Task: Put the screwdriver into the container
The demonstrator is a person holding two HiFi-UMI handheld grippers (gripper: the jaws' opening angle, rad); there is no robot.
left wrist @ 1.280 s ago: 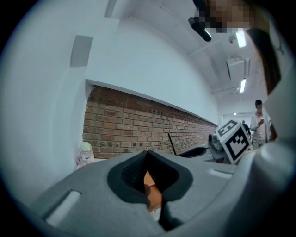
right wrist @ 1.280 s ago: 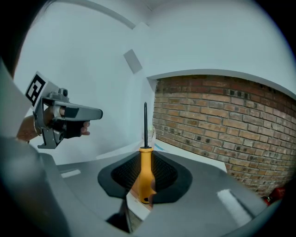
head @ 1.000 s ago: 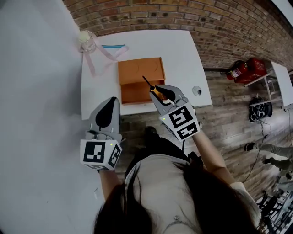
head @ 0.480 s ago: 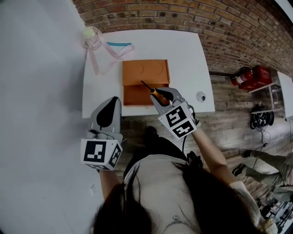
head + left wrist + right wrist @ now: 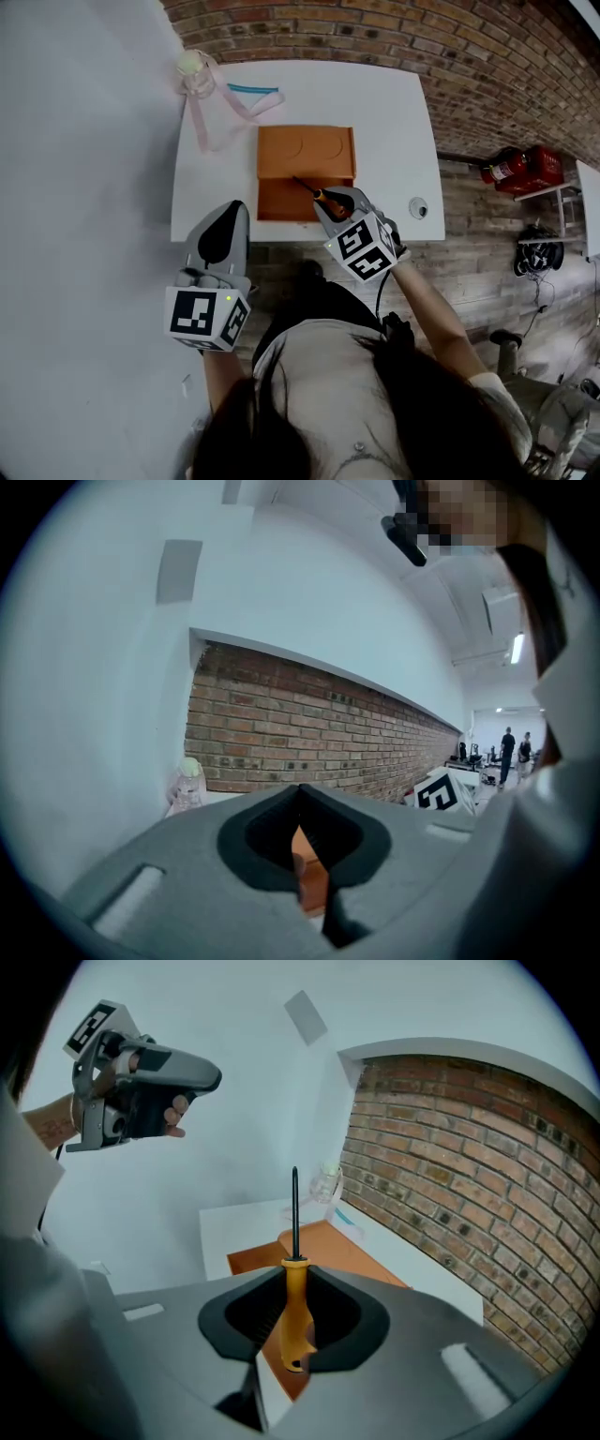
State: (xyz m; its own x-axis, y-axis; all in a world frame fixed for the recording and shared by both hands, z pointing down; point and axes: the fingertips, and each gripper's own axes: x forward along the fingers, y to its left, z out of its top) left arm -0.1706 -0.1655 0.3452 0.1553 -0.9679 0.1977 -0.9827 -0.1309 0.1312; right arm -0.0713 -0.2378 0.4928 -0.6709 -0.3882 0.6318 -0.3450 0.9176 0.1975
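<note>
An orange container (image 5: 306,150) lies open on the white table (image 5: 394,122). My right gripper (image 5: 328,199) is shut on the orange handle of the screwdriver (image 5: 315,192). The dark shaft points forward over the container's near half. In the right gripper view the screwdriver (image 5: 295,1307) stands upright between the jaws, with the container (image 5: 333,1246) behind it. My left gripper (image 5: 228,214) hangs off the table's front left edge, jaws together and holding nothing. It also shows raised in the right gripper view as the left gripper (image 5: 141,1072).
A clear bag with a pink ribbon (image 5: 195,70) and a teal strip (image 5: 253,90) lie at the table's far left. A small round object (image 5: 418,208) sits at the near right corner. A brick wall runs behind, and red fire extinguishers (image 5: 520,169) lie on the floor to the right.
The head view has shifted. The screwdriver's tip now sits a little nearer the container's front edge. The left gripper has stayed where it was.
</note>
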